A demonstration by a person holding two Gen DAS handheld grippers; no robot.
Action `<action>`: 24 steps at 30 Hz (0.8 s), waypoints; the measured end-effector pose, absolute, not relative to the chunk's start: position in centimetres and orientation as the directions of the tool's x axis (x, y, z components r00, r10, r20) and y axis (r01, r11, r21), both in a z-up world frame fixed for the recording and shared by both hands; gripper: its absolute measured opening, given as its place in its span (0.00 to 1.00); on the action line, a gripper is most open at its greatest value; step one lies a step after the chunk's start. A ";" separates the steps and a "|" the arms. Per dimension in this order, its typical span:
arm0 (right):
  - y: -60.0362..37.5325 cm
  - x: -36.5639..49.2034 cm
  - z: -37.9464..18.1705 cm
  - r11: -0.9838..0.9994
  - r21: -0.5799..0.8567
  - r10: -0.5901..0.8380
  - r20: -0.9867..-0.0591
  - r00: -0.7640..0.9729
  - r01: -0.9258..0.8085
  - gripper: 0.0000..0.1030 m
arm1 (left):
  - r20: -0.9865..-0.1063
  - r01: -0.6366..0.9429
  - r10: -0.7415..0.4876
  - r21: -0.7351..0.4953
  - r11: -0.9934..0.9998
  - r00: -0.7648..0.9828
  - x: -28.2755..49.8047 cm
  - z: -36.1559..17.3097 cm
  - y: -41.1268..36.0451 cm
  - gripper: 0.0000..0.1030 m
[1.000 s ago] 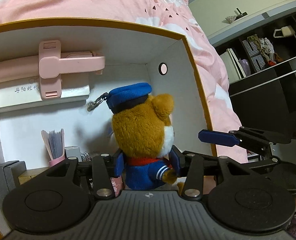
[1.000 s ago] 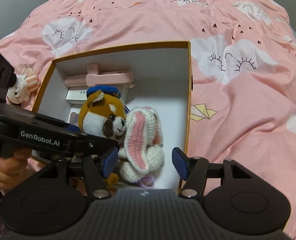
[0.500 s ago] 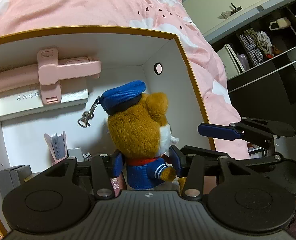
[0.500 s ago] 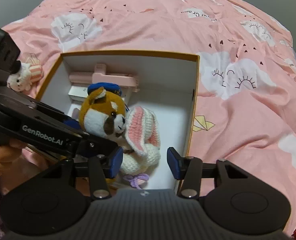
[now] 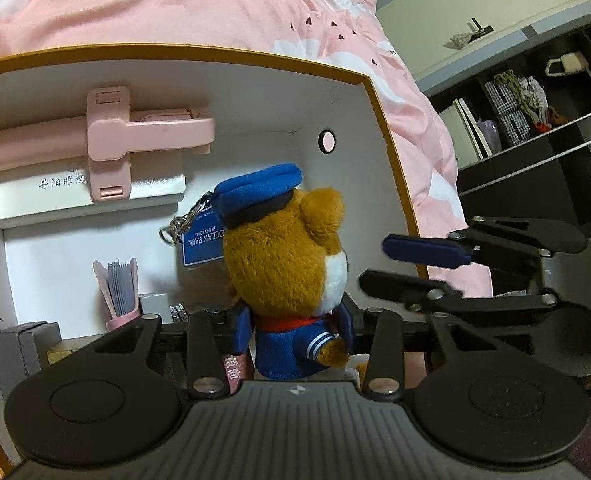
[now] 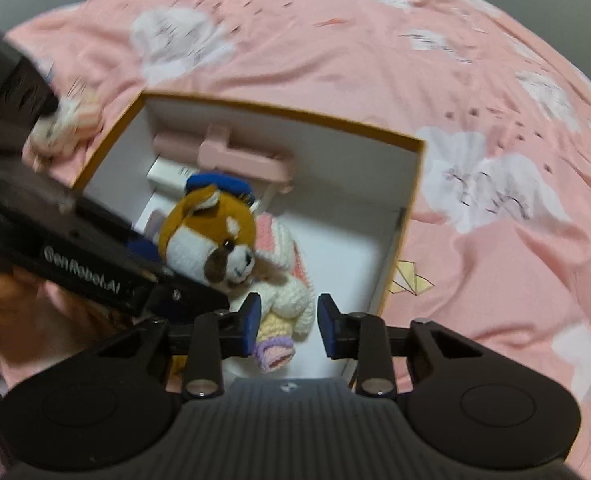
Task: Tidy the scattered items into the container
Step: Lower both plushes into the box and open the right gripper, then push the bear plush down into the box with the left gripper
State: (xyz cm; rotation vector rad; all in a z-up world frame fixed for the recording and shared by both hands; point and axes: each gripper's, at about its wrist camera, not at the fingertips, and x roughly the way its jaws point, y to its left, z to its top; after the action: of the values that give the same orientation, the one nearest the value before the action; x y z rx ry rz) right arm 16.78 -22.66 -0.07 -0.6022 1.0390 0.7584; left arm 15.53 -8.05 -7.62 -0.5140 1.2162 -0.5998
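Note:
My left gripper (image 5: 297, 330) is shut on a brown plush bear (image 5: 291, 264) in a blue cap and sailor top, holding it upright over the white box with an orange rim (image 5: 391, 152). In the right wrist view the bear (image 6: 211, 236) leans against a crocheted white and pink rabbit (image 6: 285, 280) lying in the box (image 6: 411, 184). My right gripper (image 6: 289, 322) is open, its blue pads on either side of the rabbit's lower end, apart from it. The right gripper also shows in the left wrist view (image 5: 427, 248).
In the box lie a pink clip holder (image 5: 135, 132), a white case (image 5: 87, 196), a pink card holder (image 5: 119, 292) and a grey block (image 5: 23, 344). A small striped plush (image 6: 67, 124) and a yellow paper shape (image 6: 409, 280) lie on the pink duvet. Dark shelves (image 5: 535, 128) stand at right.
My right gripper has drawn back and its jaws have narrowed, staying open beside the rabbit. My left gripper has lifted the bear slightly; its blue tag now shows.

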 end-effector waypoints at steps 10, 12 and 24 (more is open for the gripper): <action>-19.8 16.9 -3.8 0.286 -0.144 0.157 -0.968 0.194 -0.947 0.54 | -0.691 0.121 -0.687 -0.680 0.723 0.225 15.8 -7.9 -7.8 0.46; -19.3 16.9 -4.2 0.222 -0.144 0.156 -0.971 0.181 -0.964 0.57 | -0.691 0.117 -0.687 -0.681 0.723 0.223 15.9 -8.0 -7.7 0.46; -19.5 18.4 -6.1 0.197 -0.047 0.162 -0.984 0.080 -0.979 0.53 | -0.687 0.108 -0.691 -0.688 0.718 0.222 16.1 -8.4 -7.8 0.45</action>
State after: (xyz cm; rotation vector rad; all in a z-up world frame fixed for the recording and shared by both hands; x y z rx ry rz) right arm 18.41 -19.51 -6.12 -0.9740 1.1244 1.0973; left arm 16.09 -7.75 -8.42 -0.5706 1.2336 -0.5951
